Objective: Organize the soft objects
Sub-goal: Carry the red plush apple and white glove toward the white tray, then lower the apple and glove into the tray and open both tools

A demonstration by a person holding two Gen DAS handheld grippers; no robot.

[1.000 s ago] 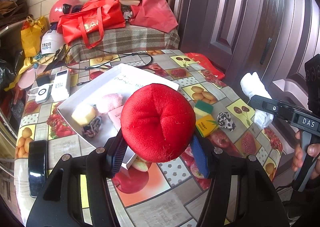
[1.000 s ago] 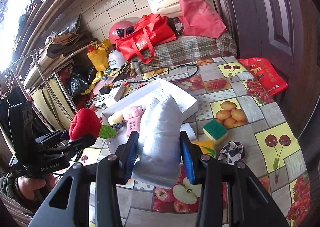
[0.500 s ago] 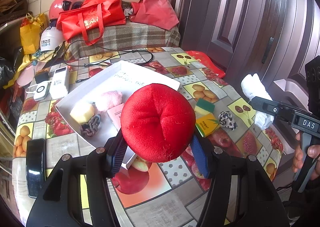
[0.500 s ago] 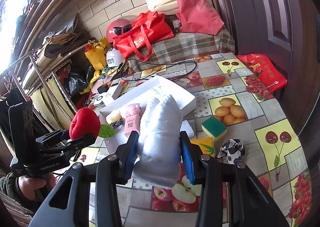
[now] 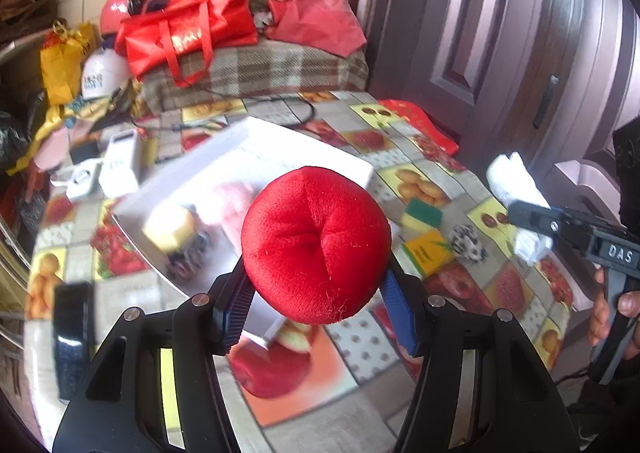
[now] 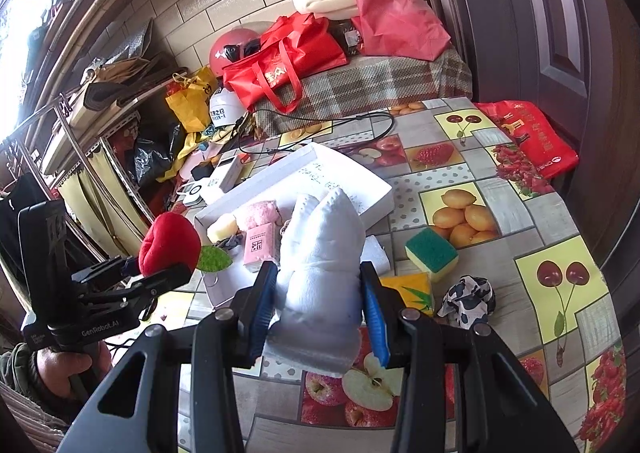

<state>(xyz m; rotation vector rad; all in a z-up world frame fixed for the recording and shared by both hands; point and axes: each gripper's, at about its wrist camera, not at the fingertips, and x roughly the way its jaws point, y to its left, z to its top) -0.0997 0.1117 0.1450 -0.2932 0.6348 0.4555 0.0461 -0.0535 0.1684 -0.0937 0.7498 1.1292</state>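
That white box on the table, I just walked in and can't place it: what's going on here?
A person is sorting soft things into the white box. The left gripper is shut on a red plush apple, the right gripper on a white plush toy, both held above the table. A pink towel and a yellow sponge already lie in the box; a green sponge and a spotted cloth remain outside.

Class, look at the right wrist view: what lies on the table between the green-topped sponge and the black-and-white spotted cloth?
Nothing: the right wrist view shows only bare fruit-print tablecloth between the green-topped sponge and the spotted cloth. The yellow packet sits off to the left.
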